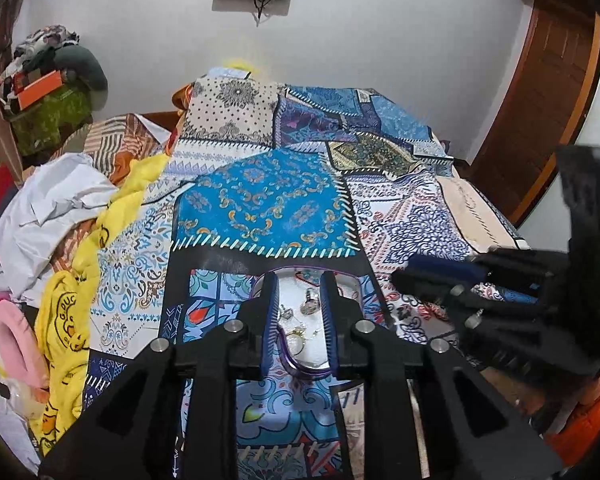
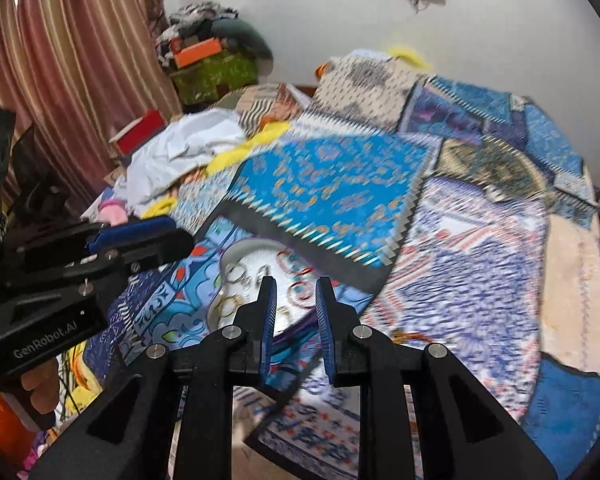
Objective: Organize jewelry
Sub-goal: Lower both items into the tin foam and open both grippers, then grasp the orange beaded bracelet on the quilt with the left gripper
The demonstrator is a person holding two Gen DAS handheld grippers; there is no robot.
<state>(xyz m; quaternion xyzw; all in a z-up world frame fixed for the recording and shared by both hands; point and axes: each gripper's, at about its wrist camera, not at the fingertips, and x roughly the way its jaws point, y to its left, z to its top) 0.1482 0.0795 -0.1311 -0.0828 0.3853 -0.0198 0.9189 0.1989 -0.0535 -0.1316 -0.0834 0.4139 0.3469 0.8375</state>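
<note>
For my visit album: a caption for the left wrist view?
Left gripper, jaws slightly apart, above a tray of rings and earrings on a patchwork bedspread.

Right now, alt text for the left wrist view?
Left gripper hangs open and empty above a white, purple-rimmed tray of gold and silver rings and earrings on a blue patchwork bedspread. The right gripper sits at right.
</note>
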